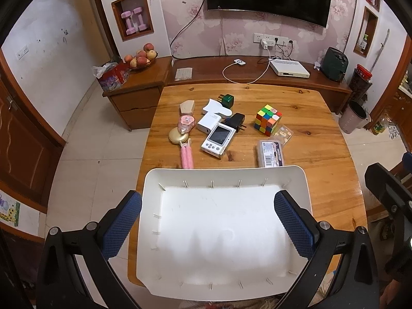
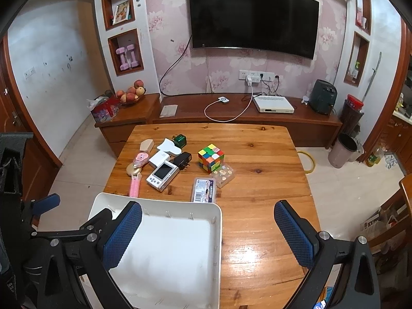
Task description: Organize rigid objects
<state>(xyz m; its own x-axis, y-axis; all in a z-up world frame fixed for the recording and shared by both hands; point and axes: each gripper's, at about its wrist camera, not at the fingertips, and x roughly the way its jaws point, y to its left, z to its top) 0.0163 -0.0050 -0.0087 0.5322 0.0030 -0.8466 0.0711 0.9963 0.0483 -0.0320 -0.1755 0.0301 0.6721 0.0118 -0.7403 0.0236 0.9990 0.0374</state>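
A knotty orange-brown wooden desk [image 2: 257, 154] is seen carrying a shallow white plastic tray [image 1: 152, 206], empty, at its near edge. Beyond it are laid a multicoloured puzzle cube [image 1: 267, 119], a white handheld device with a grey screen [image 1: 218, 140], and a clear case with a barcode label [image 1: 270, 152] touching the tray's far rim; its print cannot be read. The left claw [image 1: 208, 224] is held wide open above the tray. The right claw [image 2: 208, 231] is likewise spread open and empty, over the tray's right edge. A yellow hose on the floor [image 2: 310, 161] is shown only by the right view.
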